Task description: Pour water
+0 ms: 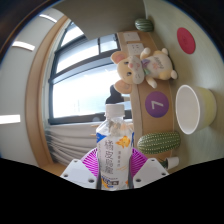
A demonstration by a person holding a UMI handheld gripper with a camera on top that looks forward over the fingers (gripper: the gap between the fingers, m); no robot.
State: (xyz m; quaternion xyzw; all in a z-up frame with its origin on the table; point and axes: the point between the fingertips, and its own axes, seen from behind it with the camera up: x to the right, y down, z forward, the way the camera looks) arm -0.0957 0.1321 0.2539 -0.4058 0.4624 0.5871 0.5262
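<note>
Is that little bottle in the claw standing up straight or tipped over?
Upright. The bottle sits between the gripper's fingers, cap pointing up, label level. The white cup lies beyond it to one side. Whether the bottle holds water cannot be told.

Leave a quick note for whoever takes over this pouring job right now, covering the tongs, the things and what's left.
Tongs: shut on the bottle, held upright, cap on top.
Cup: white, standing on the table beyond the tongs and to their right, next to a green cactus toy.
Done: bottle gripped.
Left: carry the bottle over the cup, tilt and pour. Whether the cup holds any water cannot be seen.
</note>
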